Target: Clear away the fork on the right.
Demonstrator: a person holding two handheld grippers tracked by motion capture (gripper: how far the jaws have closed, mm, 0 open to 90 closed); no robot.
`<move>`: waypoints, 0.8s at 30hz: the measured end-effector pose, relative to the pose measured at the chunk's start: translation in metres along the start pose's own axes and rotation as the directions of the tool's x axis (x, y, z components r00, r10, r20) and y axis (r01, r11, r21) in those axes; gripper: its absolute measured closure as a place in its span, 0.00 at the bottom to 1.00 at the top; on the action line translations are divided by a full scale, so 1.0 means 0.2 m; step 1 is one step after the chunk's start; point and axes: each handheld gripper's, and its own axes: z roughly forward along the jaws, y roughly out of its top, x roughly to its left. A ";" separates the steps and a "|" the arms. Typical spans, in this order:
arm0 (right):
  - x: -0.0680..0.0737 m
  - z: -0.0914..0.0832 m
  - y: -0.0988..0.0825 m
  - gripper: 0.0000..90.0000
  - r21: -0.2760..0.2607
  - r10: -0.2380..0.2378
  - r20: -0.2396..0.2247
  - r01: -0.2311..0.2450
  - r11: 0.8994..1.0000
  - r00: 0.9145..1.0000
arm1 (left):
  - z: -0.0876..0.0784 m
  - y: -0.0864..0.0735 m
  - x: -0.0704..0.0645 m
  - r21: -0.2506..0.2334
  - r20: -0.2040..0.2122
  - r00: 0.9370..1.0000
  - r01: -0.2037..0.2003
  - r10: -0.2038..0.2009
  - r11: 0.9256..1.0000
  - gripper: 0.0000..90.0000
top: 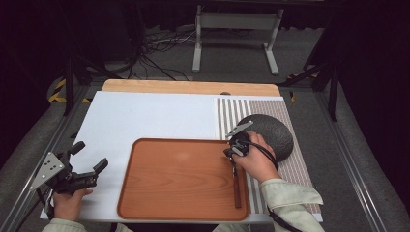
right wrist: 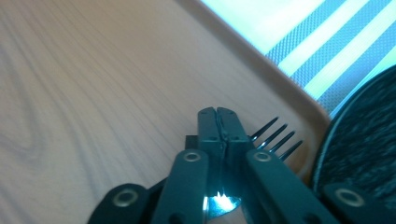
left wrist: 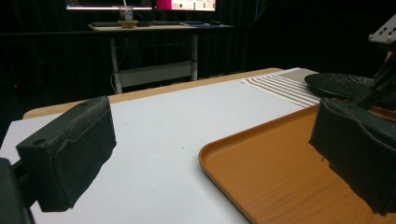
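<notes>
Covering table: white sheet point(top: 145, 121), striped mat point(top: 232, 113); left gripper point(top: 89, 164) spread, right gripper point(right wrist: 218, 122) pinching fork point(right wrist: 276, 135).

Right gripper point(right wrist: 218, 122) with its 2 jaws pressed together on a fork point(right wrist: 275, 136), whose 4 tines project to the right, over a wooden tray point(right wrist: 93, 84). The tray rim runs diagonally at upper right; beyond it lies a striped mat point(right wrist: 327, 51). A dark textured plate point(right wrist: 364, 140), possibly overlapping the rim, occupies the right edge.

The tray point(top: 179, 183) lies near, middle, on the table point(top: 145, 116). A fork point(top: 236, 186) lies along its right edge. The plate point(top: 273, 135) sits on the mat point(top: 300, 169), right of the tray.
</notes>
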 end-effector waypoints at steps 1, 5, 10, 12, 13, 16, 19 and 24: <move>0.00 -0.01 0.01 0.94 -0.013 0.000 0.001 0.000 1.000 1.000 | 0.00 0.00 0.00 -0.002 0.001 1.000 0.000 0.000 1.000 0.01; 0.01 -0.06 0.03 0.57 -0.076 -0.023 -0.011 0.022 0.997 1.000 | 0.00 0.00 0.00 -0.002 0.001 1.000 0.002 -0.002 1.000 0.01; 0.03 -0.11 0.05 0.26 -0.170 -0.059 -0.014 0.055 0.984 0.998 | 0.00 0.00 0.00 -0.002 -0.001 1.000 0.001 -0.001 1.000 0.01; 0.03 -0.14 0.05 0.24 -0.200 -0.073 -0.011 0.070 0.977 0.997 | 0.00 0.00 0.00 -0.002 0.000 1.000 0.004 -0.004 1.000 0.01; 0.03 -0.16 0.05 0.23 -0.216 -0.073 -0.016 0.068 0.974 0.997 | 0.00 0.00 0.00 -0.002 -0.001 1.000 0.002 -0.002 1.000 0.01; 0.03 -0.22 0.05 0.20 -0.265 -0.081 -0.018 0.074 0.961 0.997 | -0.01 0.00 0.00 -0.005 0.000 1.000 0.002 -0.002 1.000 0.01; 0.03 -0.25 0.04 0.20 -0.290 -0.088 -0.014 0.081 0.954 0.996 | -0.01 0.00 0.00 -0.003 -0.001 1.000 0.004 -0.004 1.000 0.01; 0.03 -0.32 0.00 0.18 -0.344 -0.095 -0.012 0.085 0.935 0.995 | -0.01 0.00 0.00 -0.003 -0.001 1.000 0.003 -0.003 1.000 0.01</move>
